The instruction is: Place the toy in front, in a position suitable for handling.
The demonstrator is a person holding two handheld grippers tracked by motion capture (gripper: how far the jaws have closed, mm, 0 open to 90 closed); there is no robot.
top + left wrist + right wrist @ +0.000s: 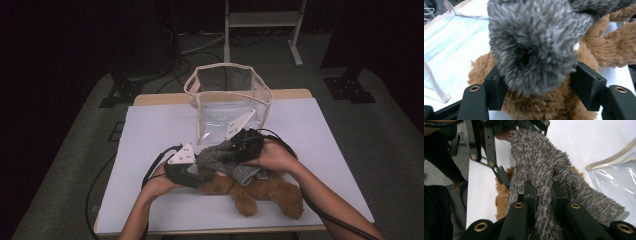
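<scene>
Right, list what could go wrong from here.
1. The left claw stands open around the grey fuzzy sock, so the sock may slip free.
2. The right claw is shut on the sock; pulling could drag the brown teddy bear towards the table edge.

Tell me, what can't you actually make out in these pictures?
- Teddy bear: its head and face, high view, covered by the grey fuzzy sock and both hands.
- Left gripper: whether its pads press the sock, left gripper view; the fluff hides them.
- Clear bag: whether anything lies inside, high view; glare on the plastic.
- Room behind the table: too dark.
</scene>
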